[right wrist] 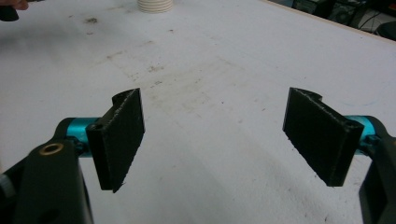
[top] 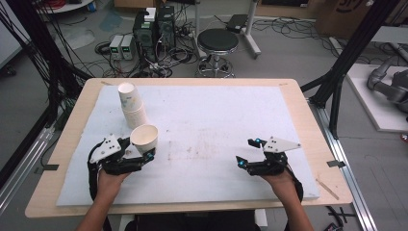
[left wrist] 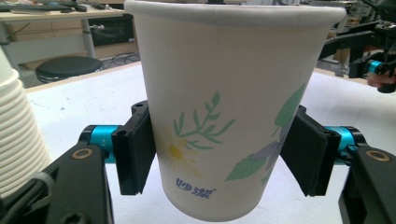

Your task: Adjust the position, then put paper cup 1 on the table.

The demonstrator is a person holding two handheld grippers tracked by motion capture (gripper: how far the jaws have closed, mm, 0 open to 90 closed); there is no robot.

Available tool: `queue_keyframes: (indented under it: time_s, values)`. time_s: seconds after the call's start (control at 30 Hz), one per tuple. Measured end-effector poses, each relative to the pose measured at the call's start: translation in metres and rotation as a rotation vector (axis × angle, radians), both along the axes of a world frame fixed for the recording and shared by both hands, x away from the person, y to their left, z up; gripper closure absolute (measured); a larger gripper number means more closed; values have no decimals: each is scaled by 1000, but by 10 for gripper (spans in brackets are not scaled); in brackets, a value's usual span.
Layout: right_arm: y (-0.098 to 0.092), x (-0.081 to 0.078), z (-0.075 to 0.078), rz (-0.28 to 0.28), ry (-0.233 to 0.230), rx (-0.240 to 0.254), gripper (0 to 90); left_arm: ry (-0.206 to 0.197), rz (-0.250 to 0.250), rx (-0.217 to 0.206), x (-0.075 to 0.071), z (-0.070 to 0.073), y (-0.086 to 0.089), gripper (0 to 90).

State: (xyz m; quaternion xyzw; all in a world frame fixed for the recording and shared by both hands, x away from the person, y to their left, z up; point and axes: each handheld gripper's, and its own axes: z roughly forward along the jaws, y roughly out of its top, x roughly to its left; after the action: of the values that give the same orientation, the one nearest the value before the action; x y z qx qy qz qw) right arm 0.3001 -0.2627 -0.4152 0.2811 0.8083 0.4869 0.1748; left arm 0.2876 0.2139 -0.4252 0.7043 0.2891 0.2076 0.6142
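1 paper cup (left wrist: 219, 116) is held between the jaws of the left gripper (top: 139, 153), pads against its lower wall, near the counter's (top: 288, 91) left edge just in front of the cup stack (top: 131, 105), presumably pulled off it. The right gripper (top: 248, 154), jaws wide and empty, hovers toward the front right corner, likely kept clear.

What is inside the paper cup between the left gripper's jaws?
From the high view, the paper cup looks empty: its pale inner wall shows below the rim. Its bottom is hidden by the near wall. The left gripper holds it upright beside the cup stack.
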Motion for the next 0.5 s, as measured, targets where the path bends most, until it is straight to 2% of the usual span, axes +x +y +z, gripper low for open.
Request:
queue_keyframes:
  time_s: [0.2,0.5]
  values:
    - [-1,-1,-1,-8,8,8,213,4,3,11,0,-1,-1,324]
    - [-2,-1,-1,-9,4,10,213,7,11,2,0,-2,2,324]
